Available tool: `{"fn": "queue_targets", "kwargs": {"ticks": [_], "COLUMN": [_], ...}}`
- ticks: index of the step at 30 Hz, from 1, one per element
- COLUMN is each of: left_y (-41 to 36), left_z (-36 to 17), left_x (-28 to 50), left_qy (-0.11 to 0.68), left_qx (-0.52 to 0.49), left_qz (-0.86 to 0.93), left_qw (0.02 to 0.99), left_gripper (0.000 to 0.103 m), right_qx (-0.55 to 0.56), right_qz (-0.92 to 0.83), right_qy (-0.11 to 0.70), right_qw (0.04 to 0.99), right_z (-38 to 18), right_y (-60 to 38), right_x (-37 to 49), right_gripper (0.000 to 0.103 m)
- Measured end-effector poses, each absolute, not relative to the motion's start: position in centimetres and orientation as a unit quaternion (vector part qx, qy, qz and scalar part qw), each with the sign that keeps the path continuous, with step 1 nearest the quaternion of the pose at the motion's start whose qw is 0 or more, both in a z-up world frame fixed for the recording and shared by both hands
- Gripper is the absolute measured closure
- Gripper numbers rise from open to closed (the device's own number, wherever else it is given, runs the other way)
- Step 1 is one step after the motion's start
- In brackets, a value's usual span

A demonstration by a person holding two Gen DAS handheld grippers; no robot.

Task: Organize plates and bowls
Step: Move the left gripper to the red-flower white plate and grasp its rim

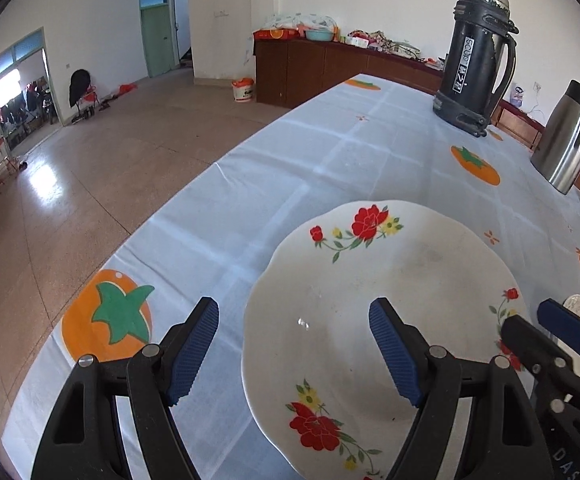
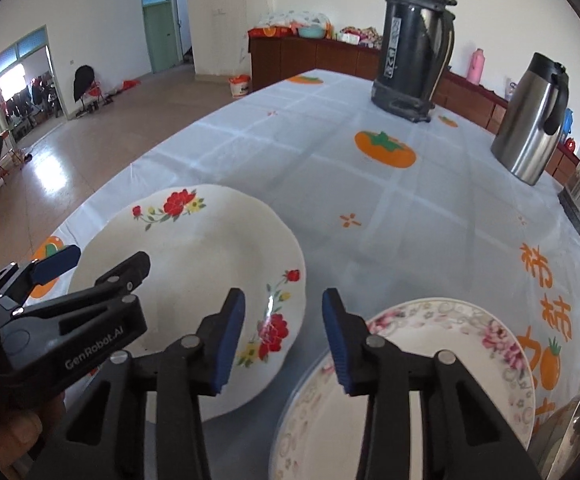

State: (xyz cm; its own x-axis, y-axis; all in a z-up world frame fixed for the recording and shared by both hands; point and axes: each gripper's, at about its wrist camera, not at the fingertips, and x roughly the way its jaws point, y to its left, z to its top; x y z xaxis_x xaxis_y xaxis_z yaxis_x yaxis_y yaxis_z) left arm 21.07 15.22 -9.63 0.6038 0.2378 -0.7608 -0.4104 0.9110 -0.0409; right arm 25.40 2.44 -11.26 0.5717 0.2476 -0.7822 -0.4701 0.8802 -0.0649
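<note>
Left hand-held gripper, jaws apart, straddles red-flower plate's left rim at frame bottom; right hand-held gripper, apart, sits between it and pink-flower plate.

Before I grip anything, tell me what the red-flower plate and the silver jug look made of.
Red-flower plate: glossy white, probably glazed ceramic or melamine; it shows a sharp highlight and printed flowers, and the look cannot settle which. Silver jug: brushed stainless steel by its soft metallic sheen, with a black, likely plastic handle.

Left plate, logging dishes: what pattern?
White plate with red and yellow flower sprays; clearest in the left wrist view.
</note>
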Motion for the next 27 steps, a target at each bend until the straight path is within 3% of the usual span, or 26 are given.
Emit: {"fn": "queue_targets", "kwargs": {"ticks": [3,4,6,12,17,27], "left_y": [15.1,15.1,15.2,15.4,15.7,15.2], "left_z": [-9.8,-9.8,-10.1,-9.9,-9.9,-9.3], "left_x": [21.1,21.2,21.4,21.0,20.8,20.5], "left_qy": [0.408,0.409,0.417,0.409,0.404,0.380], "left_qx": [-0.103,-0.103,-0.102,-0.103,-0.118,-0.099], "left_qz": [0.182,0.181,0.176,0.186,0.190,0.201], "left_qw": [0.888,0.889,0.886,0.888,0.887,0.897], "left_gripper": [0.026,0.029,0.046,0.059,0.059,0.059], "right_qx": [-0.136,-0.139,-0.147,-0.157,-0.128,-0.095], "right_qz": [0.206,0.205,0.201,0.202,0.207,0.225], "right_qy": [0.434,0.438,0.440,0.445,0.443,0.407], "right_qw": [0.866,0.864,0.863,0.858,0.863,0.881], "right_z": [-11.9,-12.1,-12.2,-12.6,-12.4,-11.4], "right_y": [3.0,3.3,3.5,3.7,2.8,1.8], "right_x": [26.0,26.0,26.0,26.2,26.4,25.5], "right_gripper": [0.062,0.062,0.062,0.063,0.076,0.079]}}
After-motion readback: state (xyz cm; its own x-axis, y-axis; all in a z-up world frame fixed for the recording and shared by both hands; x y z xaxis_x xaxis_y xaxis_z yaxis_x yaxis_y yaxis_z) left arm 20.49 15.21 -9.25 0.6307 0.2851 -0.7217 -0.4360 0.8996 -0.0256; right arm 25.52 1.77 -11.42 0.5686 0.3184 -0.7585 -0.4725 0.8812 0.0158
